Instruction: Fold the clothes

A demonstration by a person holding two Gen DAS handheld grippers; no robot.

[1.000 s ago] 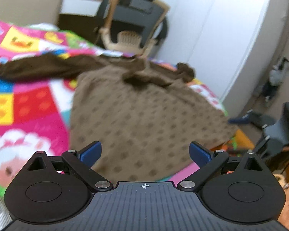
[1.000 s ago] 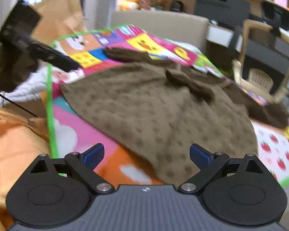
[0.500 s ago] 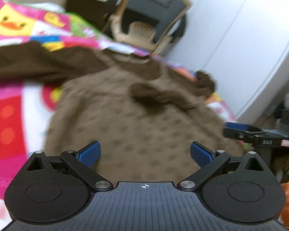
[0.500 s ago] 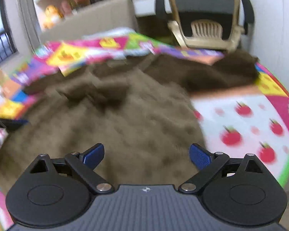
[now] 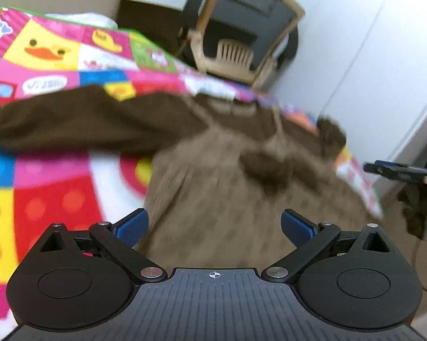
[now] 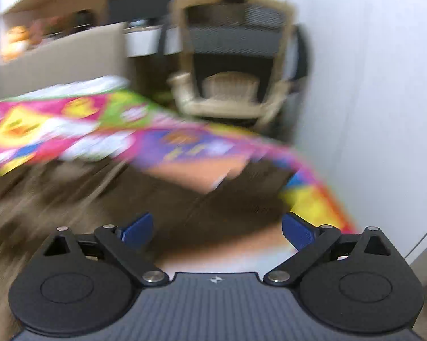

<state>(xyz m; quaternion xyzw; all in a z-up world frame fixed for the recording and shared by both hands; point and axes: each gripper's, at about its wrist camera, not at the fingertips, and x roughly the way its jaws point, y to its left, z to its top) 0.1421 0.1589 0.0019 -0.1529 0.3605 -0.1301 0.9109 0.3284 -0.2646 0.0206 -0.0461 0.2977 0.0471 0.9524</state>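
A brown child's dress (image 5: 222,199) with a light dotted skirt lies flat on a colourful play mat (image 5: 43,170). Its dark left sleeve (image 5: 80,119) stretches out left; a dark bow (image 5: 270,170) sits on the chest. My left gripper (image 5: 215,224) is open and empty above the skirt's left side. My right gripper (image 6: 217,227) is open and empty, hovering over the dark right sleeve (image 6: 227,207) near the mat's right edge; this view is blurred. The right gripper's fingers (image 5: 395,170) show at the far right of the left wrist view.
A tan and black office chair (image 5: 242,28) stands behind the mat and also shows in the right wrist view (image 6: 230,65). A white wall (image 5: 370,56) runs along the mat's right side. A beige headboard (image 6: 60,59) stands at the back left.
Both grippers have moved forward over the dress towards its sleeves. The right gripper swung right towards the right sleeve. Both stay open.
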